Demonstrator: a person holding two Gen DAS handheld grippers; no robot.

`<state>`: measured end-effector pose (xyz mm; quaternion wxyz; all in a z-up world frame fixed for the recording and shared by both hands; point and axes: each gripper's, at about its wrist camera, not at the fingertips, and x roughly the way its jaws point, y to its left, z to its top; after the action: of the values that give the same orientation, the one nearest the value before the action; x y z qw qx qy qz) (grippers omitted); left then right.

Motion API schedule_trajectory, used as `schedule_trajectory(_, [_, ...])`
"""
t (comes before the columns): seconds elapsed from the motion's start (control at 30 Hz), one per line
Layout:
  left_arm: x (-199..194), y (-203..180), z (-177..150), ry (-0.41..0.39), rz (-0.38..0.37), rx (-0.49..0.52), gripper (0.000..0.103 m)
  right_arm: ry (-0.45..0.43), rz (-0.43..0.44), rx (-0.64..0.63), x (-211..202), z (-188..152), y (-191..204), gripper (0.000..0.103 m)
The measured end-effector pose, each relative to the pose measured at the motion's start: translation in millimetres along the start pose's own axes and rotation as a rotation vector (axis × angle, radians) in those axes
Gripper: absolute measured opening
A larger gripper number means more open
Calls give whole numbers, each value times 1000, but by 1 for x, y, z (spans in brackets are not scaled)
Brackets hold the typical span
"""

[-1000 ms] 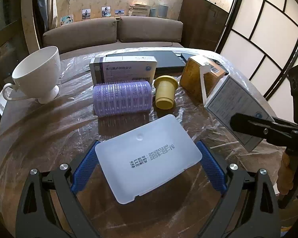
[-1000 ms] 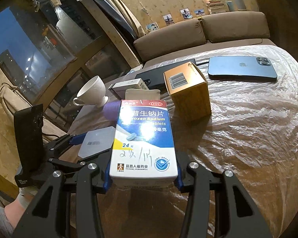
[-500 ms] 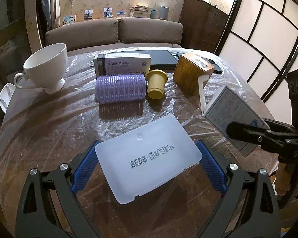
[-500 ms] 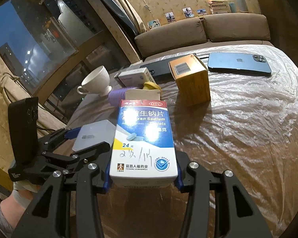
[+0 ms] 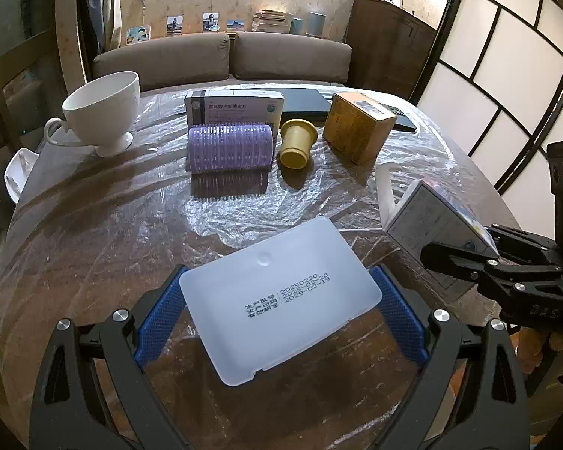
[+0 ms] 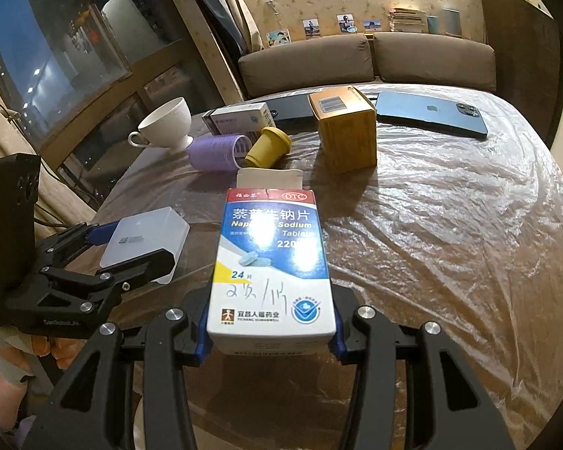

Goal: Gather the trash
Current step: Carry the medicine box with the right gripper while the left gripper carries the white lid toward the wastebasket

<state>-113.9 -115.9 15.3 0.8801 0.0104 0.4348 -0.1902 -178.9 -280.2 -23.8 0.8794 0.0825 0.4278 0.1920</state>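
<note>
My left gripper is shut on a flat translucent white plastic lid with a printed date, held above the near edge of the plastic-wrapped table. It shows from the side in the right wrist view. My right gripper is shut on a blue and white medicine box with its end flap open, held over the table's near side. That box and gripper show at the right of the left wrist view.
Further back on the table stand a white cup, a purple hair roller, a yellow cap, a grey medicine box, a brown carton and a blue phone. A sofa is behind.
Both grippers have drawn back toward the near edge with their loads still held. The objects on the table look smaller and farther away.
</note>
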Motion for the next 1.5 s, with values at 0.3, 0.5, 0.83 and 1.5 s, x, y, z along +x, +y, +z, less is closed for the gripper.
schedule_trajectory(0.3, [-6,-1,-6,1,-8,-16,96,12,7,14,-3,-10,5,46])
schedule_trajectory(0.5, [-9,-4,-8,2,-6,-14,96,6,8,9,-9,-12,9,46])
schedule_trajectory(0.83, [-18,-9,-11,-1,-25,-19,96,6,14,15,-18,-19,15,46])
schedule_trajectory(1.5, [-41,-20,-34,-1,-44,-2,96,13,17,26,-39,-47,26,46])
